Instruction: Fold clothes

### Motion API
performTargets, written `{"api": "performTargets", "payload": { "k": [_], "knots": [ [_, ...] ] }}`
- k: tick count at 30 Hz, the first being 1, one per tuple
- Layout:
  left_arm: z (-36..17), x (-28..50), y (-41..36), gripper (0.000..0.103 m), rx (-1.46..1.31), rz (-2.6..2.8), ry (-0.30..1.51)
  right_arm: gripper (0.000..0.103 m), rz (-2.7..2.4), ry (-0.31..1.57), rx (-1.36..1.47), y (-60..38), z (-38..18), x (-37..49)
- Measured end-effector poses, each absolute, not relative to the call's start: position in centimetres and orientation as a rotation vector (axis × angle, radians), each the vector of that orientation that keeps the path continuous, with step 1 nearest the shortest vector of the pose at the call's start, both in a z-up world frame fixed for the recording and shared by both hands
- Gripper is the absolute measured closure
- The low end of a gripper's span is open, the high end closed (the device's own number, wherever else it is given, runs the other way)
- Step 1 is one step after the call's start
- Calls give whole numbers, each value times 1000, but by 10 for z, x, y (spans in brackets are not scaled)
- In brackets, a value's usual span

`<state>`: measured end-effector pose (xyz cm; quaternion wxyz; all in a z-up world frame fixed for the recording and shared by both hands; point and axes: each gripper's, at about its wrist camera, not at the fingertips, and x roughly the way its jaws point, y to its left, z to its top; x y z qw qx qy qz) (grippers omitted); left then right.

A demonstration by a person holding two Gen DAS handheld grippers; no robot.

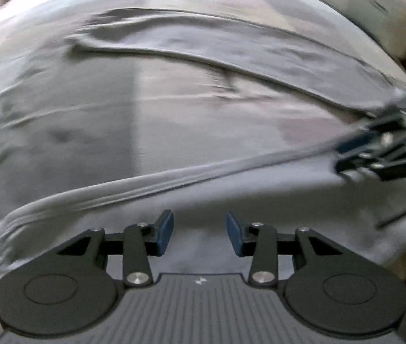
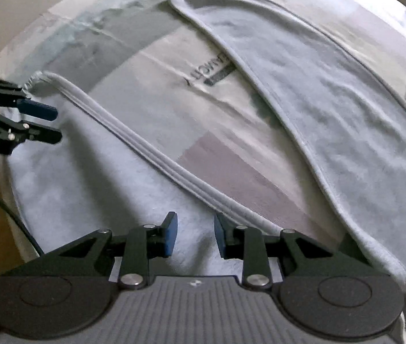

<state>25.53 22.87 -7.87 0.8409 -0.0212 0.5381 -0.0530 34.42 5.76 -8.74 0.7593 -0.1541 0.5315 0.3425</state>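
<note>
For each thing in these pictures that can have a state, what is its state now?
Left tool: open, nothing between its pads, above the grey garment.
Right tool: open, pads apart, grips nothing.
Grey garment: spread on the bed, partly folded over, wrinkled.
Ribbed hem: bunched into a ridge between both tools.
Bed sheet: lies flat, creased.

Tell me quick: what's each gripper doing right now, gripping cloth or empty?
Left gripper: open, nothing between its fingers, over the light grey cotton garment.
Right gripper: open, empty, beside the garment's ribbed hem.
</note>
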Motion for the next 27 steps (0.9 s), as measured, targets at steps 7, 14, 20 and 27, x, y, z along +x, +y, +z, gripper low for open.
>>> {"api": "performTargets", "payload": {
  "k": [7, 14, 20, 27],
  "knots": [
    [-100, 234, 210, 53, 69, -96, 1307, 83, 703, 1016, -364, 42, -94, 350],
    [-96, 220, 202, 51, 117, -129, 1348, 68, 635, 1034, -225, -8, -58, 335],
    [-97, 205, 213, 48, 68, -158, 1340, 68, 564, 1148, -174, -6, -64, 292],
    [-101, 202, 233, 47, 98, -188, 1342, 48, 396, 1167, -115, 40, -97, 302]
  ]
}}
